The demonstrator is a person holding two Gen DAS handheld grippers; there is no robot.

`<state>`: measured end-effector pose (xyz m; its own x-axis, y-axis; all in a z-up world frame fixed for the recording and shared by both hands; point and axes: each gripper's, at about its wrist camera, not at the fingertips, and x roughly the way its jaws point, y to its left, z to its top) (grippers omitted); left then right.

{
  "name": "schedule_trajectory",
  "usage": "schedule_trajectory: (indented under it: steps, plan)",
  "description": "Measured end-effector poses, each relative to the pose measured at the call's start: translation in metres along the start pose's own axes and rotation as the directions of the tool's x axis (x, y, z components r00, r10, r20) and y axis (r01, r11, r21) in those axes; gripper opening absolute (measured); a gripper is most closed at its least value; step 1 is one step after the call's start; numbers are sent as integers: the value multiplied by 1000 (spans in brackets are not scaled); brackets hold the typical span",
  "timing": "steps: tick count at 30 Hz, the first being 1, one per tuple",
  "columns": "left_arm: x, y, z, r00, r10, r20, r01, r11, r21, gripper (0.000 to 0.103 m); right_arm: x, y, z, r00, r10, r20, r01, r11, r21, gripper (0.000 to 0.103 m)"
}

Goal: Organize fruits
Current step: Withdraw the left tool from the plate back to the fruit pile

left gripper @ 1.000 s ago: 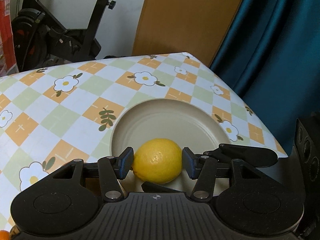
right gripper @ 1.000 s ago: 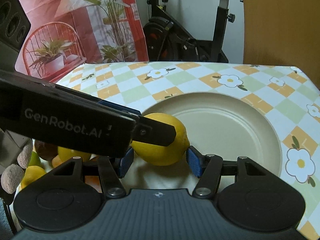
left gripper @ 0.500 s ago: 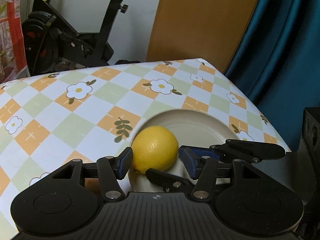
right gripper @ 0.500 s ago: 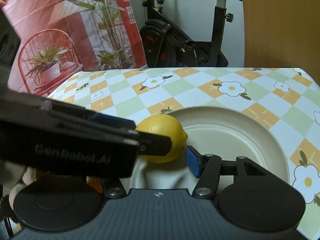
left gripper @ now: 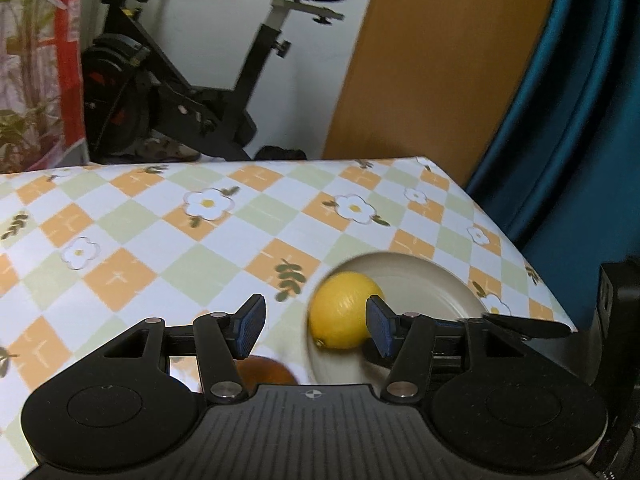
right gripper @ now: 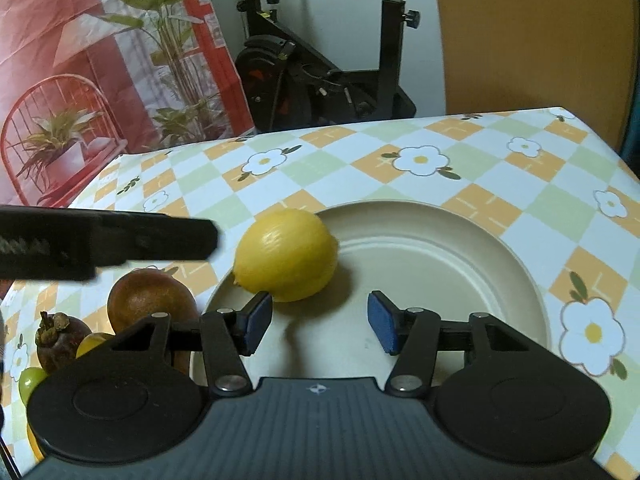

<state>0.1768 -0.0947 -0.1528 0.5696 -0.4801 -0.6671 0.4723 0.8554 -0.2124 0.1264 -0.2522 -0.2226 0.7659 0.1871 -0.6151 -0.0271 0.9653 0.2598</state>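
Brown fruit (left gripper: 262, 372) half hidden behind hand-held gripper (left gripper: 312, 324)

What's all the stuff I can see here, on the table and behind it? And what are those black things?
lemon: one, yellow, on the plate's left edge
plate: one, cream, on the table
brown fruit: one, round, left of the plate
mangosteen: one, dark purple, nearer left
small fruits: green and yellow, partly hidden, count unclear
tablecloth: one, orange, green and white checks with flowers
exercise bike: one, black, behind the table
plant poster: one, red, back left
board: one, tan, back right
curtain: teal, far right
left tongs: black, blue pads, open, empty
right tongs: same, open, just short of the lemon
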Motion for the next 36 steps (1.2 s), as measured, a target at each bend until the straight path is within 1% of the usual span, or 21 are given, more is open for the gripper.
schedule_trajectory:
  steps: [8, 17, 22, 30, 36]
  plan:
    - [-37, 20, -7, 998, 38, 40, -38, 999, -7, 58, -21, 6, -3, 999, -15, 29, 15, 1000, 7, 57]
    - [-75, 38, -20, 992, 99, 74, -99, 995, -5, 58, -47, 37, -15, 995, 31, 98, -30, 999, -17, 57]
    - [-88, 43, -31, 992, 103, 74, -104, 994, 13, 58, -56, 65, -26, 990, 69, 122, -60, 995, -78, 57]
    - [-109, 46, -54, 991, 108, 81, -110, 994, 25, 59, -61, 107, -48, 979, 186, 78, -174, 975, -137, 57]
    - [-114, 52, -70, 995, 93, 48, -92, 995, -29, 59, -65, 132, -61, 969, 240, 51, -225, 953, -204, 57]
